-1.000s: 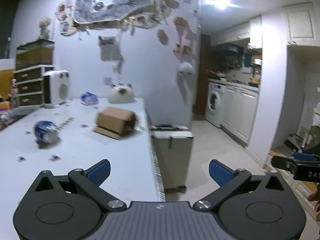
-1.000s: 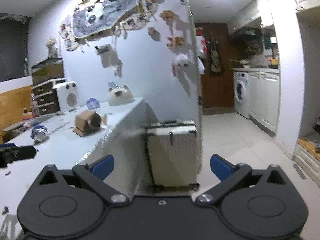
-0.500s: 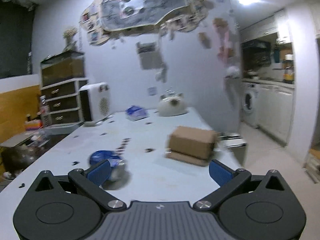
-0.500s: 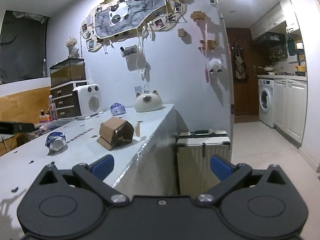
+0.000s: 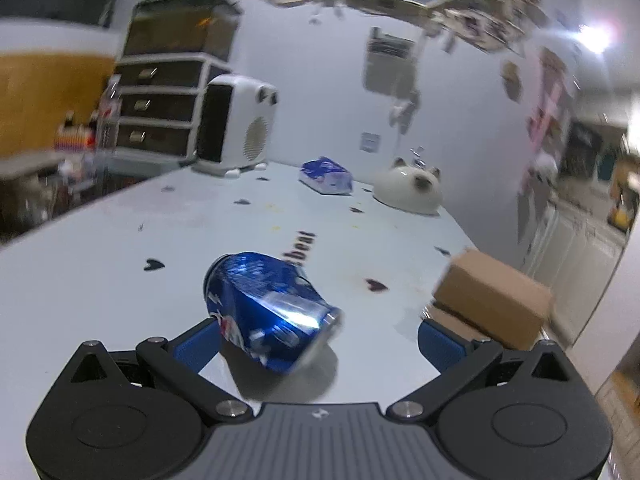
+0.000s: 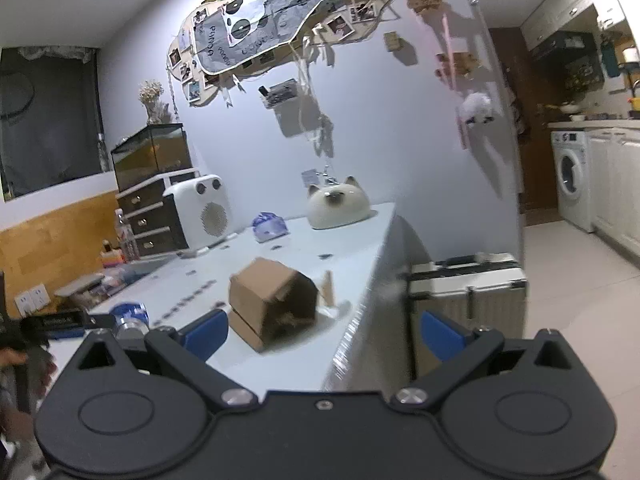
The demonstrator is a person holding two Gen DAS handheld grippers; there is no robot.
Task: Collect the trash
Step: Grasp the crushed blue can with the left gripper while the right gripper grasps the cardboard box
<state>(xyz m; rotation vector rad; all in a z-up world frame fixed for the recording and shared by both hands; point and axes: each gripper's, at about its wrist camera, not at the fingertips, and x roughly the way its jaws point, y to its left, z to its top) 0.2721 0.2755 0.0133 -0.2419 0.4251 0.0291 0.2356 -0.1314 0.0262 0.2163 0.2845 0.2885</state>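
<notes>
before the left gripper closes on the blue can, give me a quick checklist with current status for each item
1. Left gripper open wide enough for the crushed blue can: ok, both fingers are spread.
2. Can between the fingers: not ok, it lies close to the left finger, with a wide gap to the right one.
3. Can lying stable on the white table: ok, it lies on its side.
4. Cardboard box clear of the closing path: cannot tell, it sits just beyond the right finger.
5. Right gripper out of the way: ok, it is open, empty and faces the box.
6. Bin in view for the drop: not ok, none visible.
</notes>
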